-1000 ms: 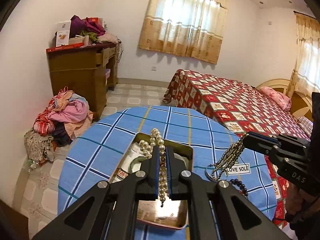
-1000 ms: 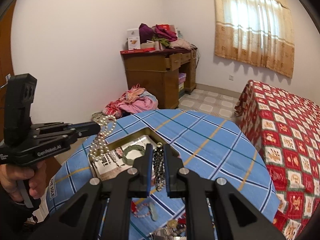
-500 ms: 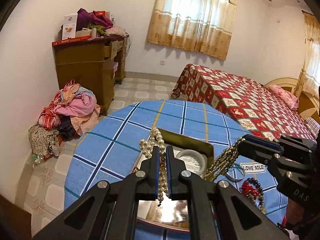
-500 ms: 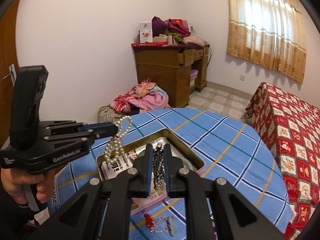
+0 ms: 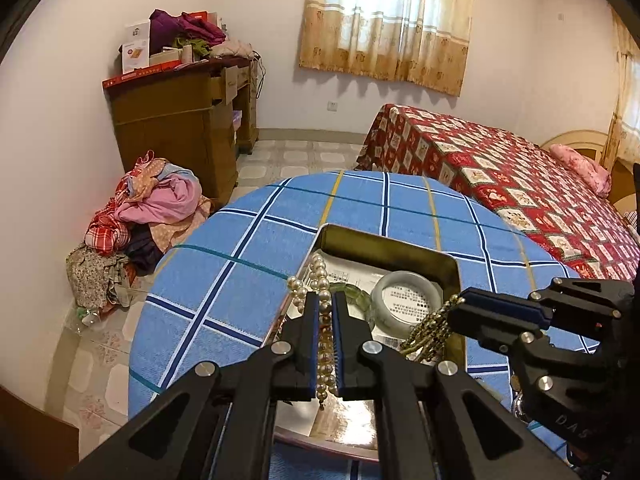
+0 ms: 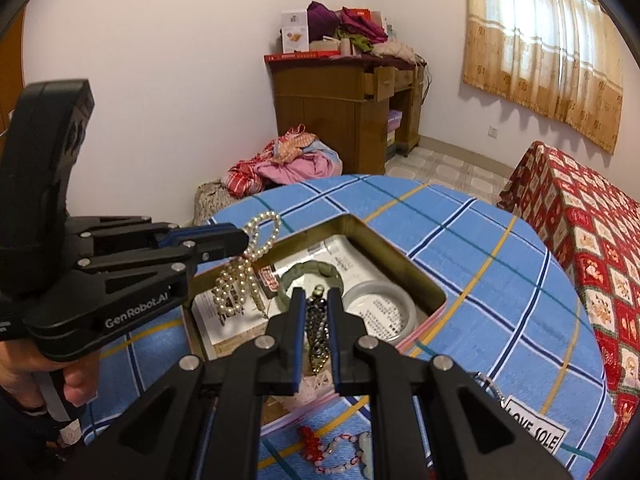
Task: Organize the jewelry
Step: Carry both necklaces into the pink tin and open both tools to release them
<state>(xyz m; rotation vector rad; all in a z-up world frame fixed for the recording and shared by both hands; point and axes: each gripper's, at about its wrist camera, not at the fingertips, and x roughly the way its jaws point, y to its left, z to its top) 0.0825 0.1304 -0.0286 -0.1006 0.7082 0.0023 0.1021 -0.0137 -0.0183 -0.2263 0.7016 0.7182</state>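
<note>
On the left we hold the left tongs (image 5: 325,316) nearly closed on a pearl necklace (image 5: 320,280). Its loop sticks up past the tips and the rest of the strand runs back between the two blue pads; in the right wrist view the pearls (image 6: 244,268) dangle from the left tongs (image 6: 236,242) over the near-left corner of the open tin box (image 6: 400,264). A hand (image 6: 60,376) grips the handle below.

The box (image 5: 400,242) sits on the table (image 5: 248,256) with its blue checked cloth. Inside it a green bead bracelet (image 6: 310,274) lies beside a pale jade bangle (image 6: 380,292), both on printed paper.

To the right, the right tongs (image 6: 317,320) pinch a dark beaded chain (image 6: 316,332), narrow around it, hanging above the box's near side. From the left wrist view the chain (image 5: 430,330) droops from the right tongs (image 5: 460,306) just beside the bangle (image 5: 406,300). A red charm bracelet (image 6: 332,446) lies on the cloth nearer us, apart from both tongs.
</note>
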